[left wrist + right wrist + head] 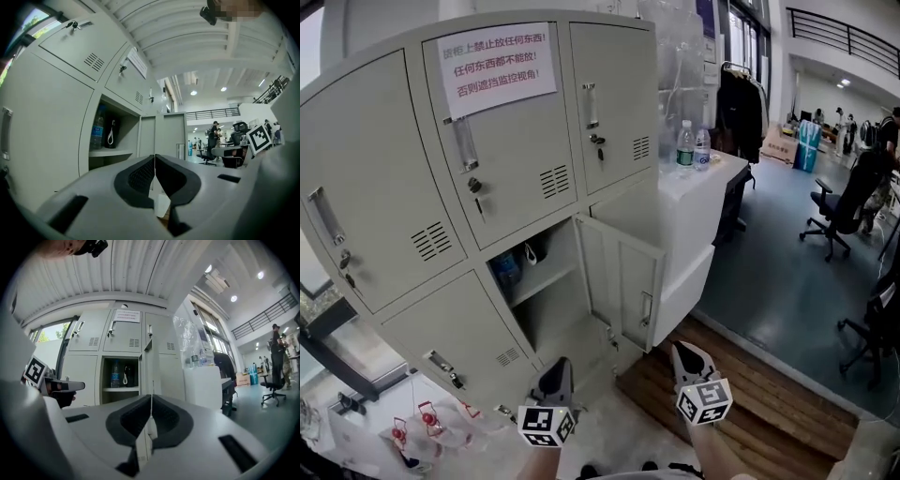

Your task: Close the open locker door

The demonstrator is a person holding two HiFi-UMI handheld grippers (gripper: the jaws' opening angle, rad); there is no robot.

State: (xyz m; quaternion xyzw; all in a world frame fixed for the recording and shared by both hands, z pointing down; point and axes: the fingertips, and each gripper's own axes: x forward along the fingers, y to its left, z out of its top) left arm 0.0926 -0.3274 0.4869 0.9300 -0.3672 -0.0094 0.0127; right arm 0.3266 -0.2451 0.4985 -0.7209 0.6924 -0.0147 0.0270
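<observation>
A grey locker bank (384, 197) fills the left of the head view. One lower door (623, 279) stands open, swung out to the right, handle at its outer edge. Inside, a shelf holds a blue water bottle (506, 270) and a dark bag (534, 249). My left gripper (555, 377) is shut and empty, low in front of the open compartment (110, 140). My right gripper (689, 361) is shut and empty, just right of the door and below its free edge. The door (149, 376) shows edge-on in the right gripper view, and nearly face-on (161, 136) in the left gripper view.
A white counter (703, 202) with two bottles (685, 145) stands right of the lockers. A wooden floor strip (769, 394) lies under my right gripper. Office chairs (839, 211) and people are far right. Red-and-white objects (412, 427) lie on the floor at lower left.
</observation>
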